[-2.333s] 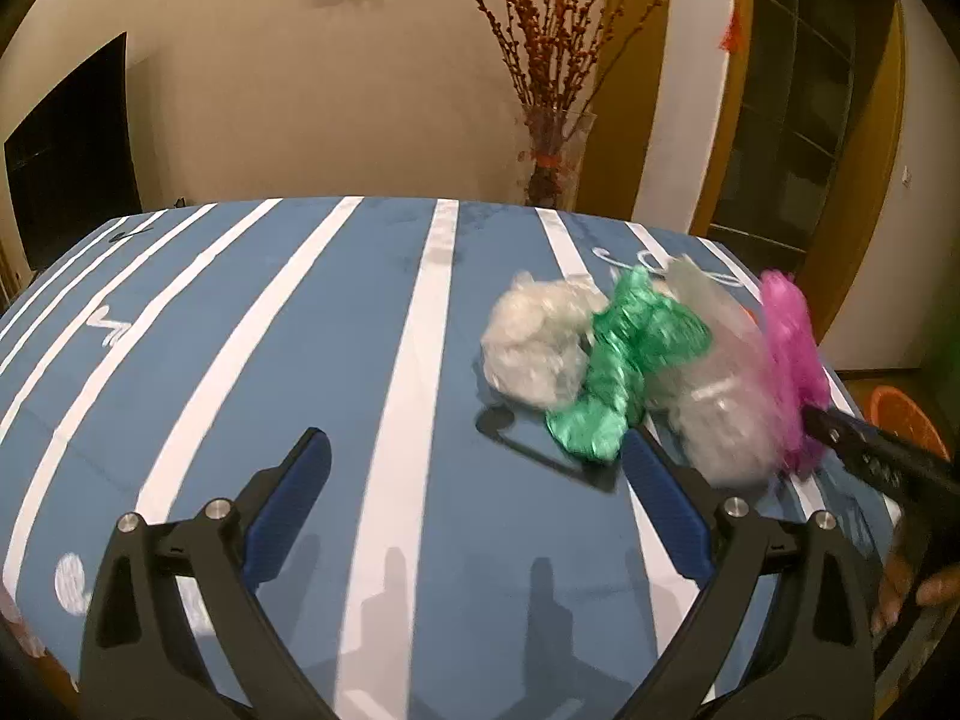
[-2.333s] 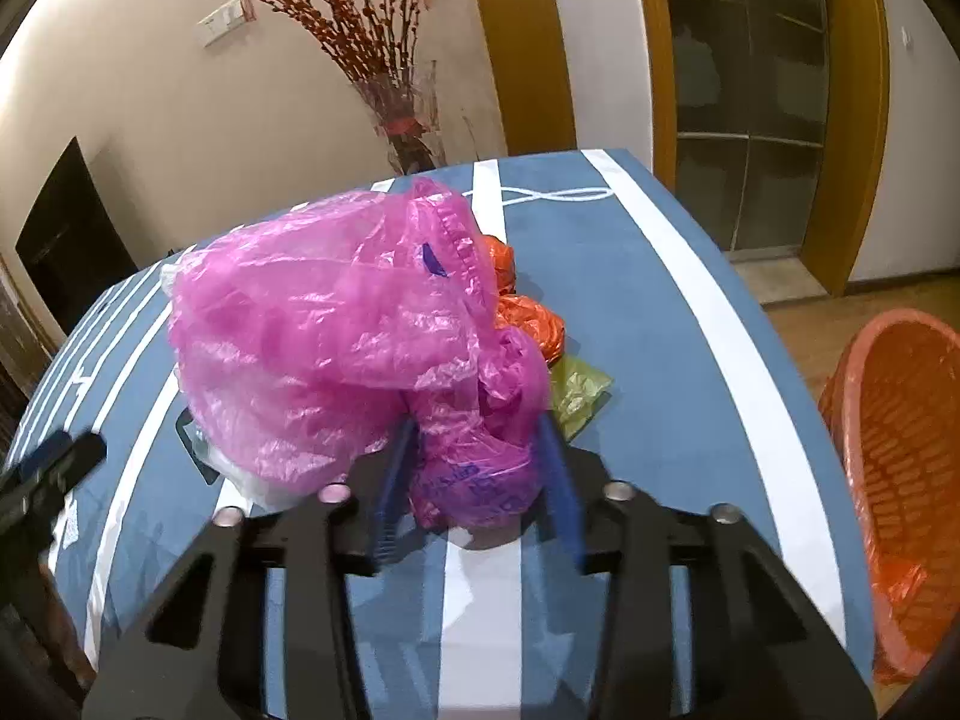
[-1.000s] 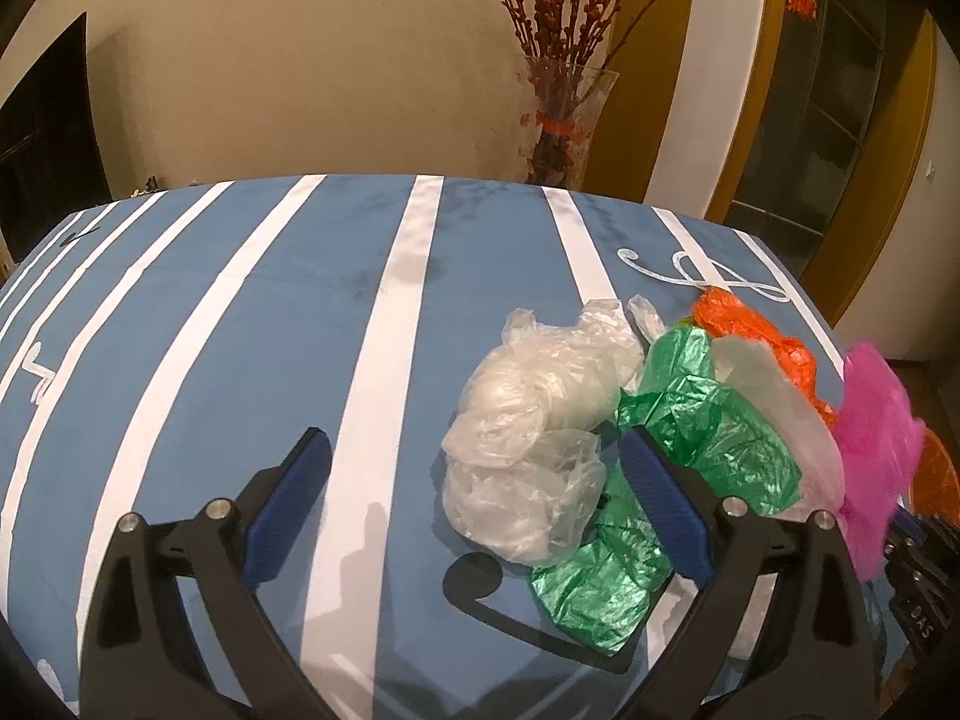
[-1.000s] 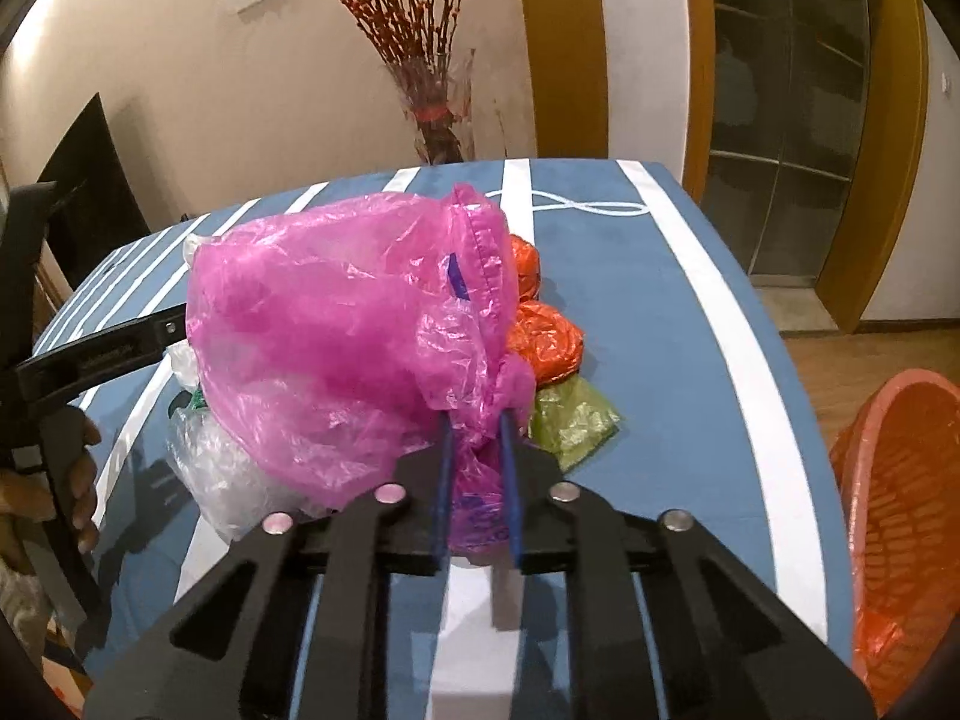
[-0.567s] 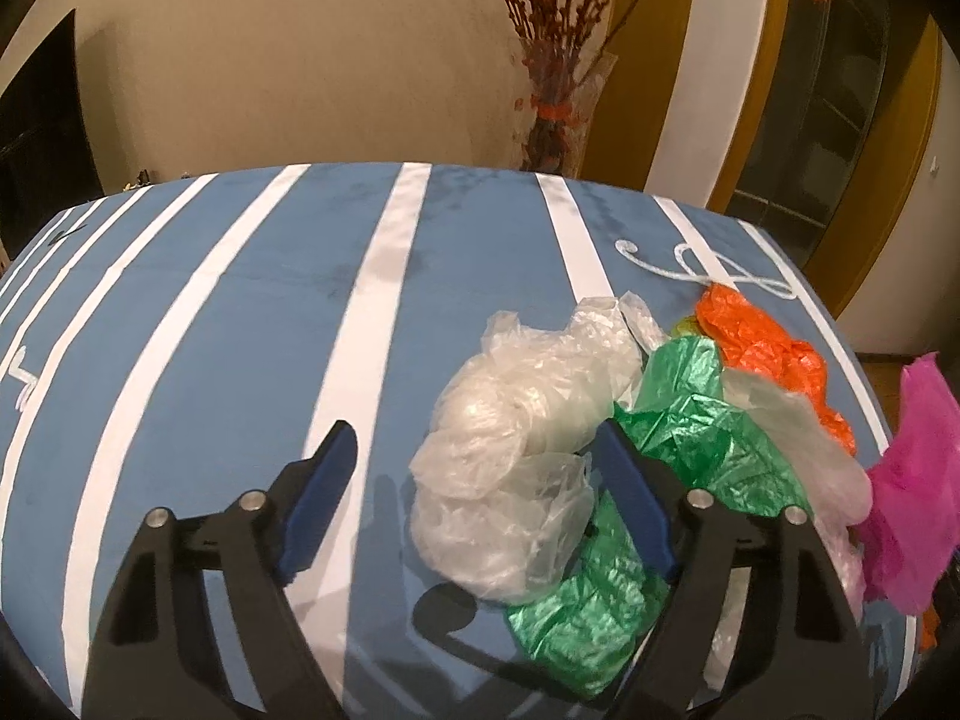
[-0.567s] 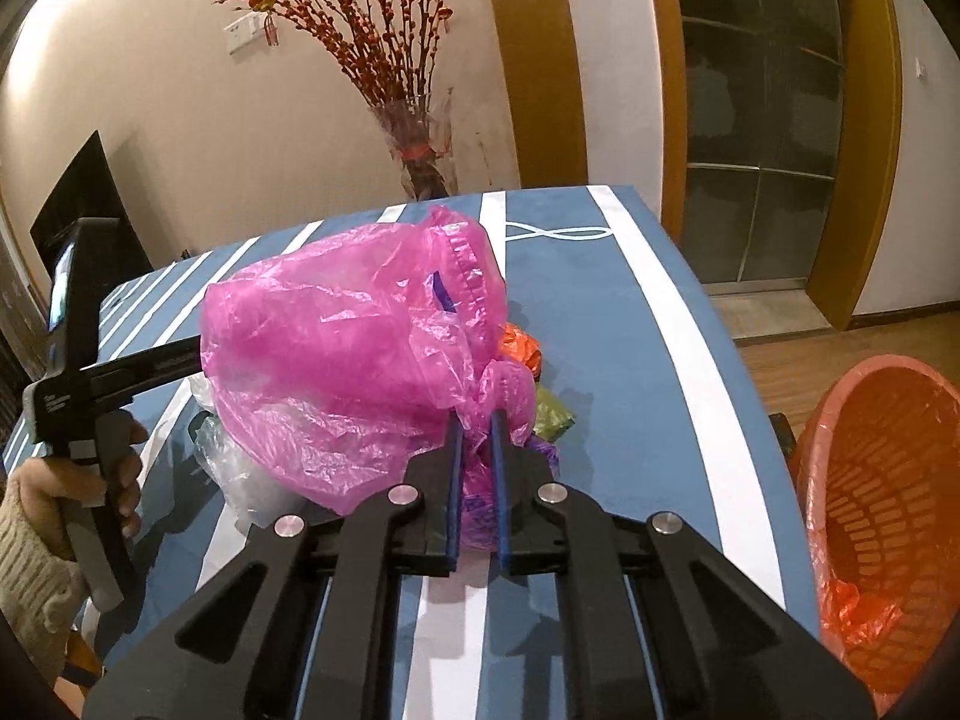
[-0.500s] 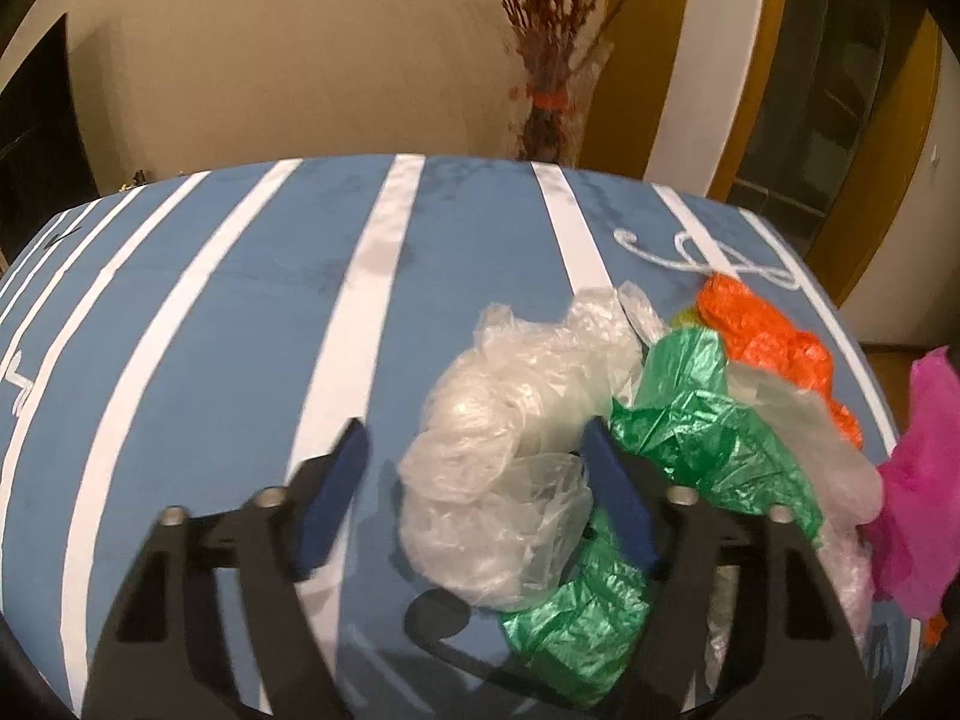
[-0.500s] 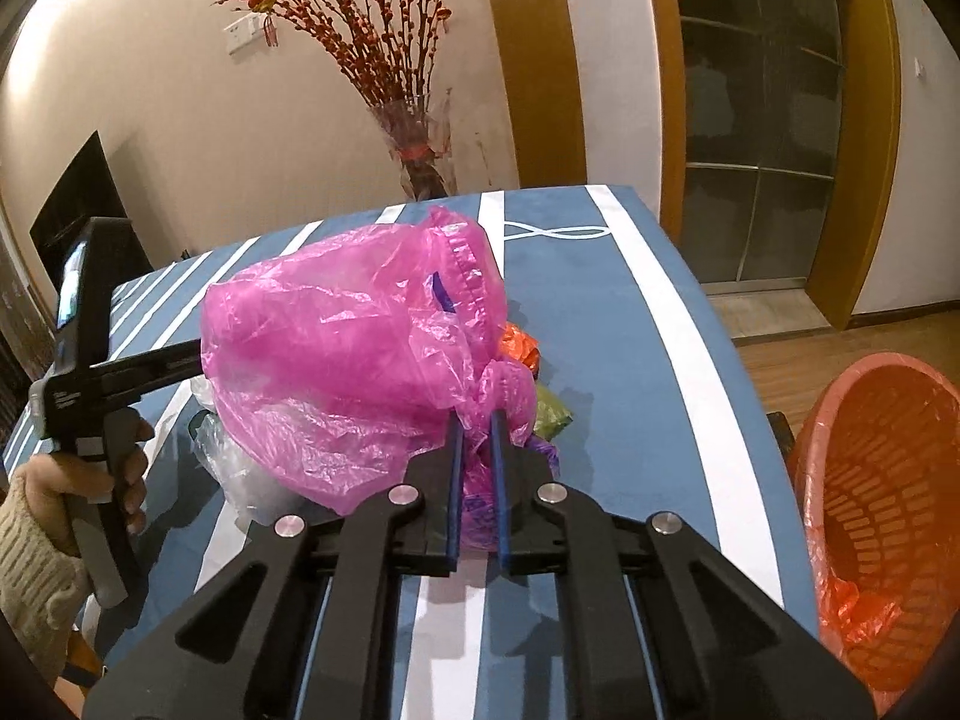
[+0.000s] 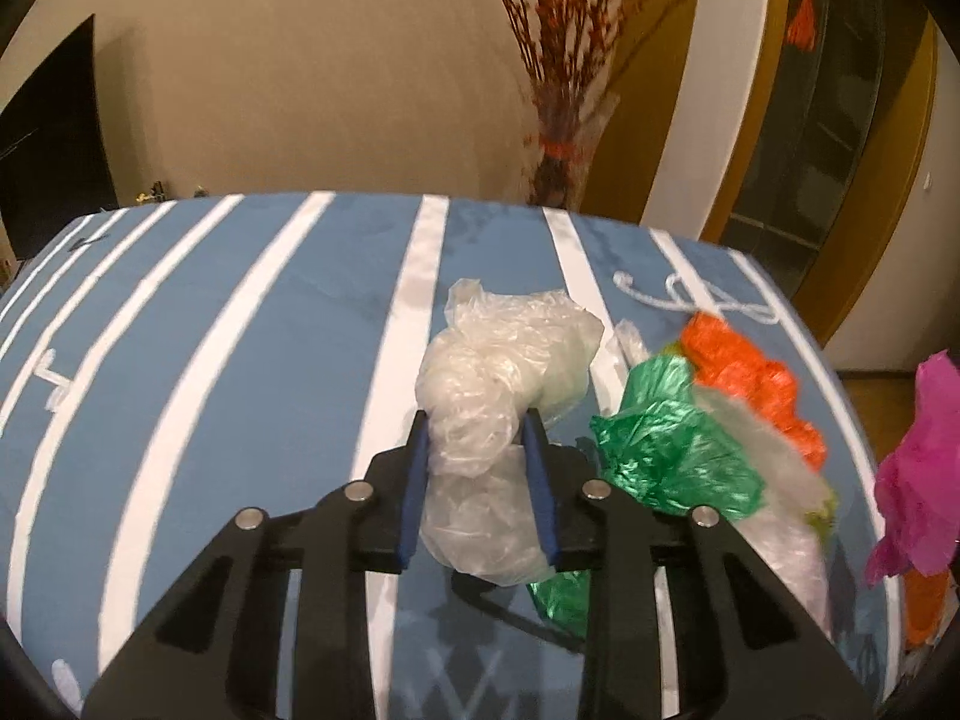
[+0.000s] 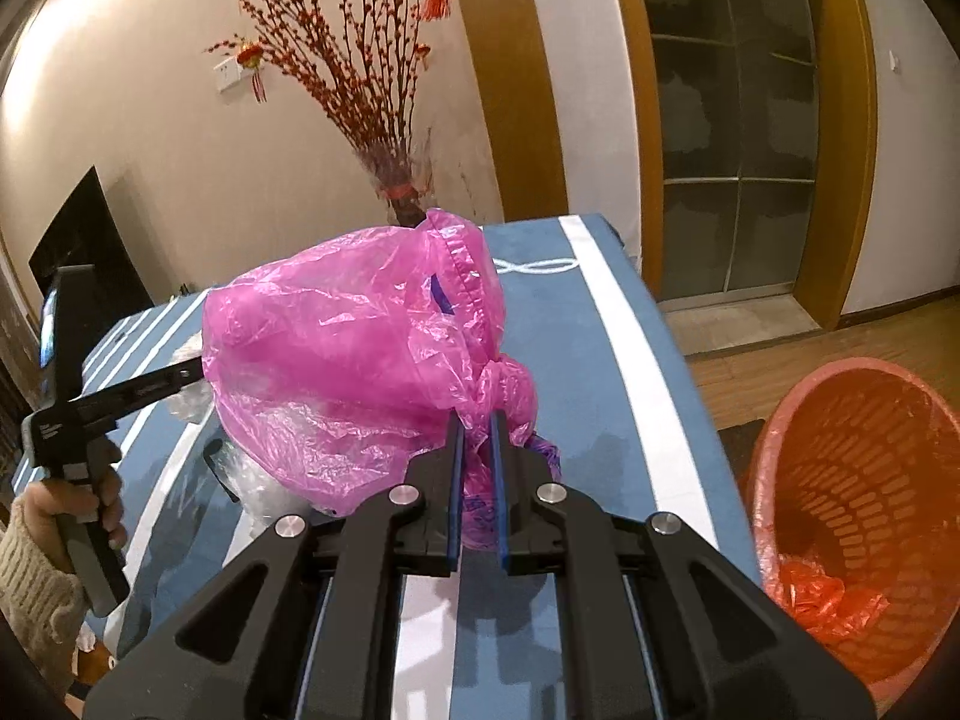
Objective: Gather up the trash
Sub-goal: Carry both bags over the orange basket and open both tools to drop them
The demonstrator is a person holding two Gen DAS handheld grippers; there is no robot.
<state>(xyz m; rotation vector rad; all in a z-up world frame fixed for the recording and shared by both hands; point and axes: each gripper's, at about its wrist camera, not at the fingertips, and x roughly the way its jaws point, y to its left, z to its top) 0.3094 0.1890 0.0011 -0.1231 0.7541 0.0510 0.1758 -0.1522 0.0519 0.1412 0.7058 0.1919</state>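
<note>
My left gripper [image 9: 477, 420] is closing its jaws on a crumpled clear plastic bag [image 9: 510, 354], and both blue pads press into it over the blue striped table [image 9: 240, 360]. Beside it lie a green bag [image 9: 666, 438], an orange bag [image 9: 750, 378] and a cloudy clear bag [image 9: 780, 480]. My right gripper [image 10: 474, 417] is shut on the knotted neck of a large pink plastic bag [image 10: 348, 360], which hangs above the table. That pink bag [image 9: 918, 480] also shows at the right edge of the left wrist view.
An orange mesh basket [image 10: 852, 468] with an orange liner stands on the wooden floor off the table's right edge. A vase of red branches [image 10: 402, 192] stands behind the table's far edge. A person's hand [image 10: 90, 498] grips the left tool's handle at the left.
The left jaws went from wide open to pinching the clear bag, which has lifted slightly. The right gripper has raised the pink bag, and the basket now shows more.
</note>
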